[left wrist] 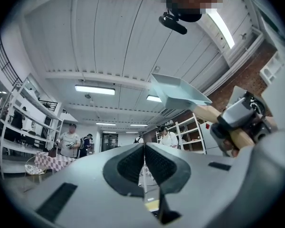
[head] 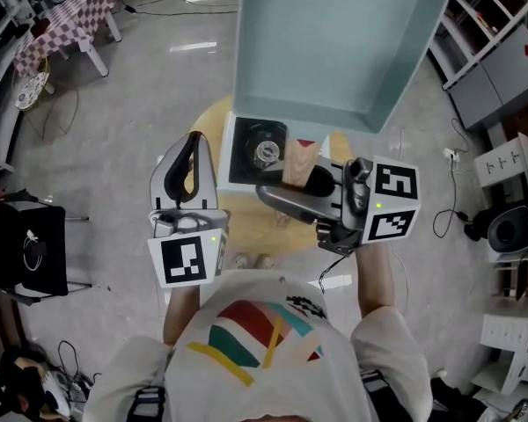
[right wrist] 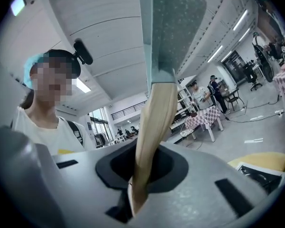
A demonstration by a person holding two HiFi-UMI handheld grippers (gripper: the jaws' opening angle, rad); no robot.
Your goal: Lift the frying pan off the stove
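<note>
A pale teal square frying pan (head: 334,42) hangs high in the air, well above the small white stove (head: 260,152) on the round yellow table (head: 213,117). My right gripper (head: 286,192) is shut on the pan's wooden handle (head: 301,161). In the right gripper view the handle (right wrist: 154,127) rises from between the jaws of the right gripper (right wrist: 137,184) to the pan (right wrist: 173,27) overhead. My left gripper (head: 195,139) hovers left of the stove, shut and empty. The left gripper view shows the left gripper (left wrist: 144,163) with its pads pressed together, and the pan (left wrist: 180,93) up to the right.
The stove's black burner lies bare under the raised pan. A checked table (head: 70,20) stands at the far left, a black chair (head: 26,249) at the left, white shelving (head: 502,51) and cables along the right. Several people stand far off in the room (left wrist: 71,141).
</note>
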